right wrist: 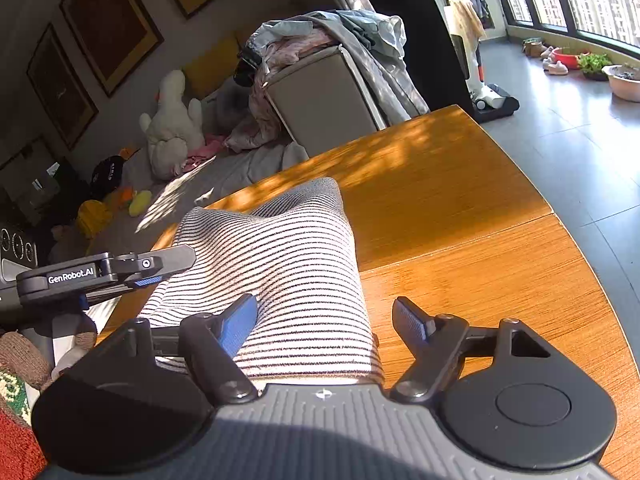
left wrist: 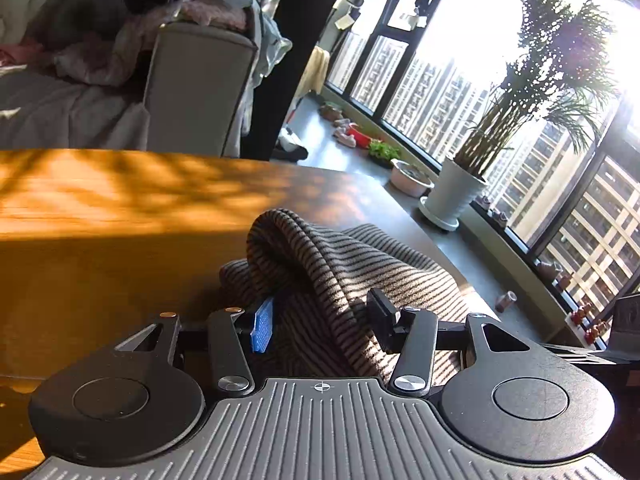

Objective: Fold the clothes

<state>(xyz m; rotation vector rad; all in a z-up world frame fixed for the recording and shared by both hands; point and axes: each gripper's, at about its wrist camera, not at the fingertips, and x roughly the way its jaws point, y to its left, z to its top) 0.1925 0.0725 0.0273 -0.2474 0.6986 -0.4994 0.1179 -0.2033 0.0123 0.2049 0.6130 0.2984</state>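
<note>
Left claw has its two fingers around a raised fold of the striped brown and cream knitted garment. Its blue pad sits on one side of the fold and its black finger on the other, but I cannot tell if they press the cloth.

Right claw is open wide. One blue pad lies on top of the striped cloth. The other finger is off the cloth, over the bare wood. Nothing is pinched between them.

From the right wrist view, the left claw comes in from the left side, by the edge of the cloth.

The garment lies on the orange-brown wooden counter, bunched up and humped in the middle. Sun and leaf shadows fall across the wood.

Behind the counter is a grey couch with a heap of clothes on its arm. A white stuffed toy sits farther back. A tall green plant in a white pot stands near the big windows.
</note>
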